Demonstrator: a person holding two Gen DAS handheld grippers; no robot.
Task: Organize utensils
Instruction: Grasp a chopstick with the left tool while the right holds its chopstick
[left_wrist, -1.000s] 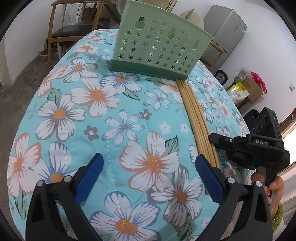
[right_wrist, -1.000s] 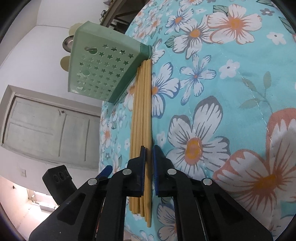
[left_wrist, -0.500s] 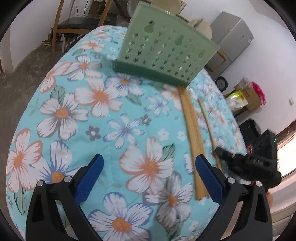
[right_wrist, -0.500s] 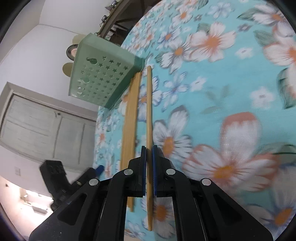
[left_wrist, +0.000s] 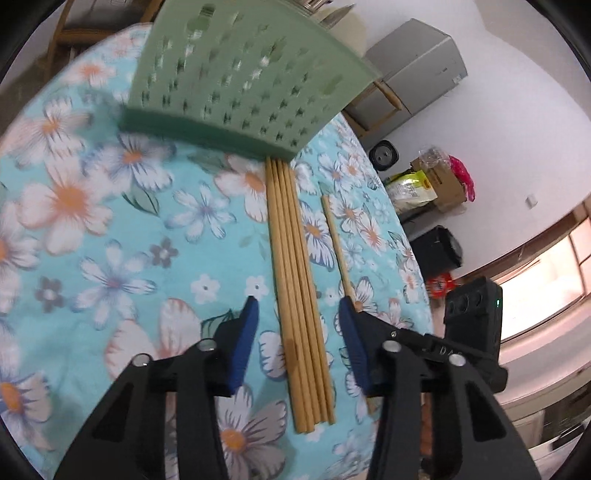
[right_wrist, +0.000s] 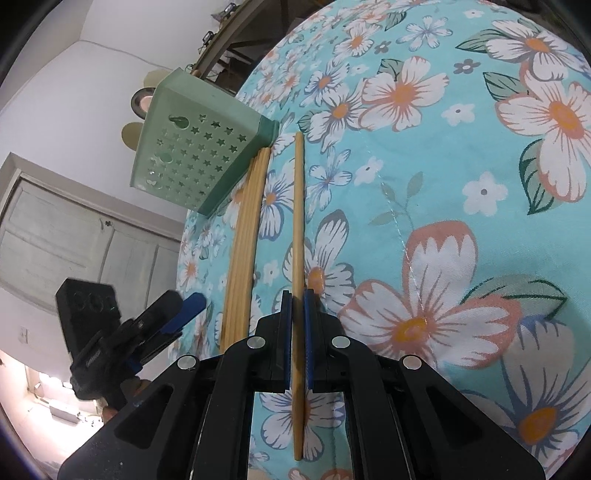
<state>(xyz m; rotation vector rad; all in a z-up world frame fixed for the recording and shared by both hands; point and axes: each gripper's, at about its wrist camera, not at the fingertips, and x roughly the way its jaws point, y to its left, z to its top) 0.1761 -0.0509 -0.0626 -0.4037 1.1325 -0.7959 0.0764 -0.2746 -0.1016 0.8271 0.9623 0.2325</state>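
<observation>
A row of several wooden chopsticks (left_wrist: 295, 288) lies on the floral tablecloth (left_wrist: 110, 240), far ends against a green perforated basket (left_wrist: 240, 81). My left gripper (left_wrist: 297, 339) is open, its blue pads either side of the row near its close end. My right gripper (right_wrist: 297, 328) is shut on a single chopstick (right_wrist: 298, 221), held apart from the row (right_wrist: 245, 240) and pointing towards the basket (right_wrist: 195, 140). That single chopstick (left_wrist: 336, 243) and the right gripper (left_wrist: 424, 350) show at the right in the left wrist view. The left gripper (right_wrist: 166, 317) shows at lower left in the right wrist view.
The tablecloth (right_wrist: 443, 184) covers a rounded table whose edge falls away on the right of the left wrist view. Beyond it stand a grey cabinet (left_wrist: 413, 74), a cardboard box with bags (left_wrist: 436, 184) and a dark bin (left_wrist: 436, 247). A panelled door (right_wrist: 74, 229) is behind the basket.
My right gripper pulled one chopstick out of the row and moved it sideways. My left gripper moved right over the remaining row, and its jaws narrowed.
</observation>
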